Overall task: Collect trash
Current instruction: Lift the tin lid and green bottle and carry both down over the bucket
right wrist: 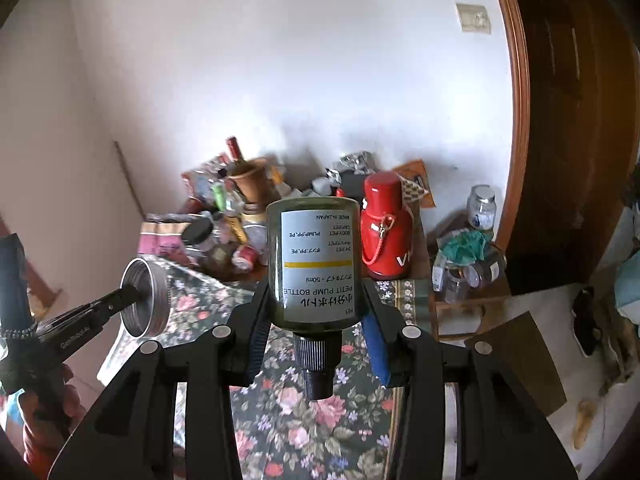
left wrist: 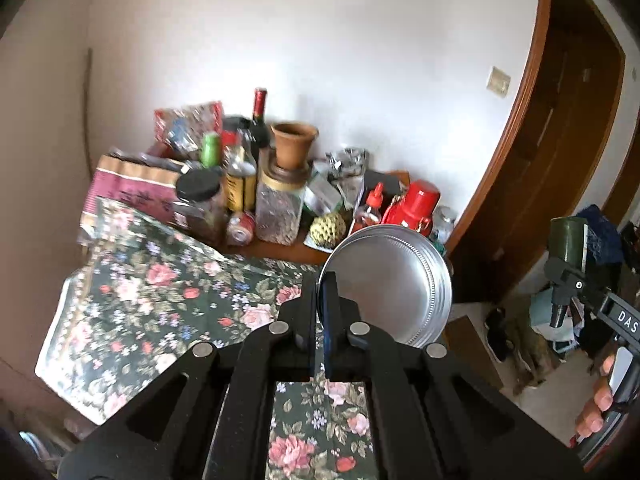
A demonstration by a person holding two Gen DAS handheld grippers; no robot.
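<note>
Two pieces of trash are up over the flowery bench [left wrist: 160, 300]: left hand-held gripper [left wrist: 324, 300] pinches the tin lid [left wrist: 396, 284] by its thin rim, right hand-held gripper [right wrist: 316, 312] squeezes the green bottle [right wrist: 314, 264]; the lid might slip out

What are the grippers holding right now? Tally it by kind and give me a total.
Metal lid: 1, pinched by its rim in the left gripper
Green pump bottle: 1, clamped in the right gripper, cap end toward the camera
Total: 2
</note>
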